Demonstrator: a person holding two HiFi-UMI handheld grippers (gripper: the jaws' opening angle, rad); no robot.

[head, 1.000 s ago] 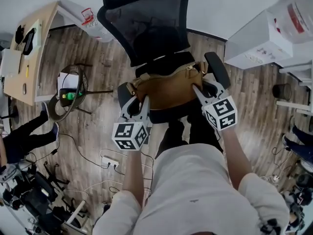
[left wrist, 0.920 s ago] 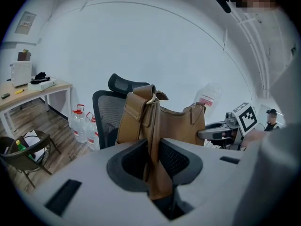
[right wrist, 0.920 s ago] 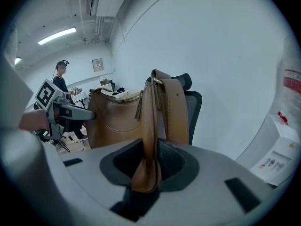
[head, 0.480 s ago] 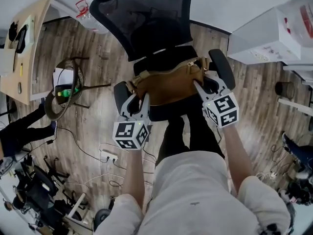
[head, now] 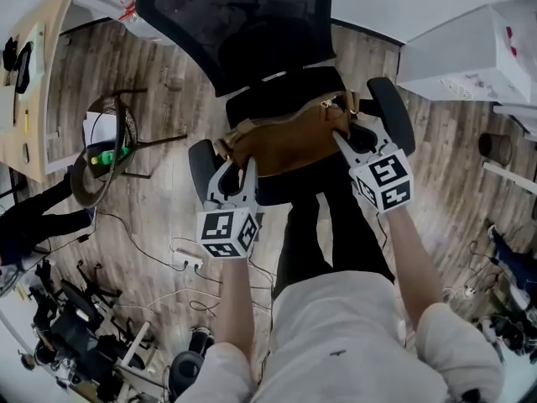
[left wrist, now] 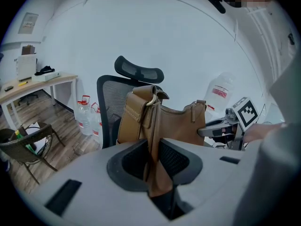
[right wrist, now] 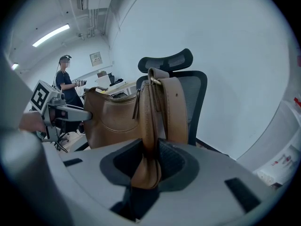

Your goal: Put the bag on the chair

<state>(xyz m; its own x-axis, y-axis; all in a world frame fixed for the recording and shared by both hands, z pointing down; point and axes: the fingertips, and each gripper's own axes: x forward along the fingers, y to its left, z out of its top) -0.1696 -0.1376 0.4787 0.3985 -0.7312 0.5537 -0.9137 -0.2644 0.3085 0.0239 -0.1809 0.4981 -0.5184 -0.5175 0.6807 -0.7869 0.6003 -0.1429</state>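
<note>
**Fig. Placement step: tan bag [head: 289, 141] held by both grippers over the seat [head: 281, 99] of the black chair [head: 243, 23].**

The left gripper [head: 233, 175] is clamped on the strap fold at one end of the bag, and the right gripper [head: 342, 141] on the strap fold at the other. The bag hangs between the armrests [head: 390, 112]. Whether its base touches the seat cannot be read from above. The next move probably calls for settling the bag until the seat bears it, then parting both pairs of jaws and drawing clear.
</note>
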